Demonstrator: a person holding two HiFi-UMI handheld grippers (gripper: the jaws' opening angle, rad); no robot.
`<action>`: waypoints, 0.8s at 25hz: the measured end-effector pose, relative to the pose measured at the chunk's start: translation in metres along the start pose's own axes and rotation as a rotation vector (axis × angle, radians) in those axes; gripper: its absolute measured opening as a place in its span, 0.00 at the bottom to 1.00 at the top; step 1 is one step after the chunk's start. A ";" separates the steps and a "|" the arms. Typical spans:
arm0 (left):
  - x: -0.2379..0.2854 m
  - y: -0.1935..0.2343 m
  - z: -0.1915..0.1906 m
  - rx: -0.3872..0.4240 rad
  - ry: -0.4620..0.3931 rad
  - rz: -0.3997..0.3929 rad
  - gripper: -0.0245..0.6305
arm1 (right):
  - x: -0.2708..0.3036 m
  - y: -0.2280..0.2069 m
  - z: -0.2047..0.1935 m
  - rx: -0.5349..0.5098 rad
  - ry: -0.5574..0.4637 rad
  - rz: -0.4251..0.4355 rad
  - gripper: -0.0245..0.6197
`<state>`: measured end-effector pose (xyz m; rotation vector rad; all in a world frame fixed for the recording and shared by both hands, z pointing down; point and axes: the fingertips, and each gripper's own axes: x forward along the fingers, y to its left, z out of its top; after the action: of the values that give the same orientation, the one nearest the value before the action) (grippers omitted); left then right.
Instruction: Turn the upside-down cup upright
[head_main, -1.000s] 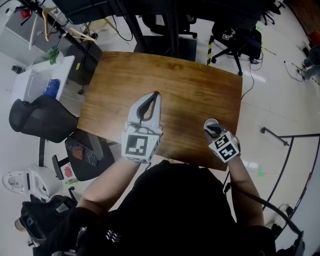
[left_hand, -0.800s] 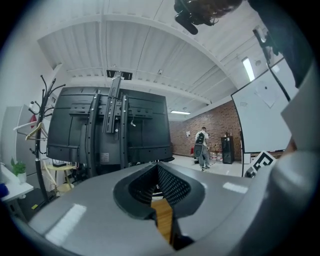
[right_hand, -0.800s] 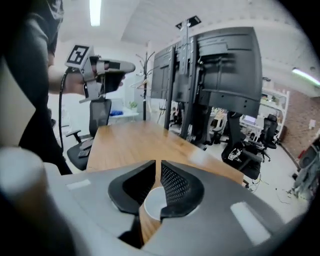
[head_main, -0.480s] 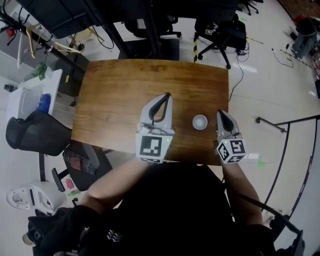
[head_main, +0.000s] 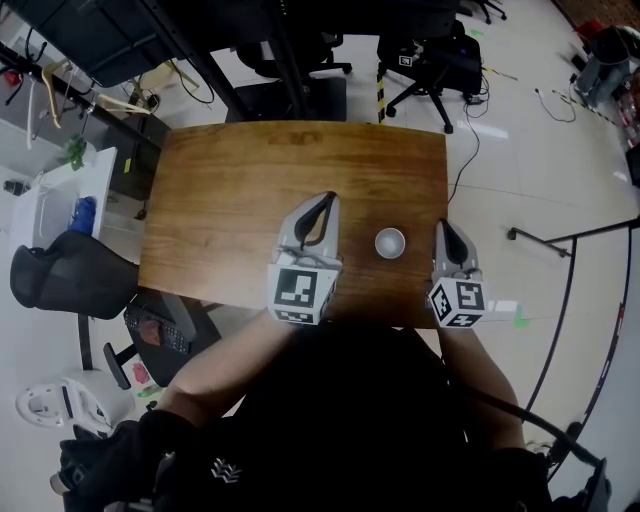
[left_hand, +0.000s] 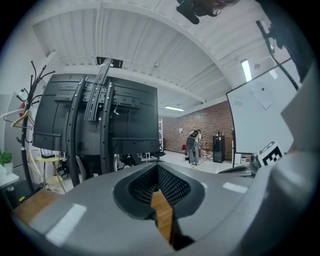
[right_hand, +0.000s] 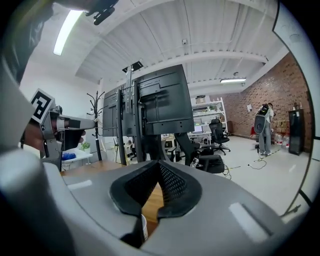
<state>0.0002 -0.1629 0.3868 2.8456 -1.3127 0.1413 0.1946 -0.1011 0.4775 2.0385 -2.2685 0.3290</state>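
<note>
A small white cup (head_main: 390, 243) stands upright, mouth up, on the wooden table (head_main: 250, 180) near its front right. My left gripper (head_main: 326, 199) lies shut and empty to the cup's left, its tips meeting in the left gripper view (left_hand: 158, 167). To the right of the cup, a short gap away, my right gripper (head_main: 443, 226) is shut on nothing. In the right gripper view the jaws (right_hand: 159, 164) are closed, and a sliver of the cup (right_hand: 143, 227) shows low through the gap behind the tips.
Beyond the table's far edge stand a black screen on a stand (left_hand: 100, 120) and office chairs (head_main: 440, 60). A black chair (head_main: 60, 270) and a white side table (head_main: 60, 195) are at the left. A person (left_hand: 192, 145) stands far off.
The right gripper let go of the cup, shut, and moved off to its right. The cup now stands alone, mouth up. The left gripper shifted a little.
</note>
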 end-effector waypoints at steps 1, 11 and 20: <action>-0.001 0.000 -0.002 0.001 0.005 -0.001 0.04 | 0.000 0.003 -0.001 -0.006 0.006 0.009 0.04; -0.001 -0.004 0.000 0.021 0.004 -0.019 0.04 | -0.001 0.014 -0.003 -0.056 0.042 0.039 0.04; -0.007 -0.002 0.005 0.026 -0.010 -0.015 0.04 | -0.002 0.013 -0.011 -0.058 0.049 0.029 0.04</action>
<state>-0.0028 -0.1565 0.3811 2.8807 -1.3002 0.1450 0.1811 -0.0952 0.4866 1.9496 -2.2543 0.3082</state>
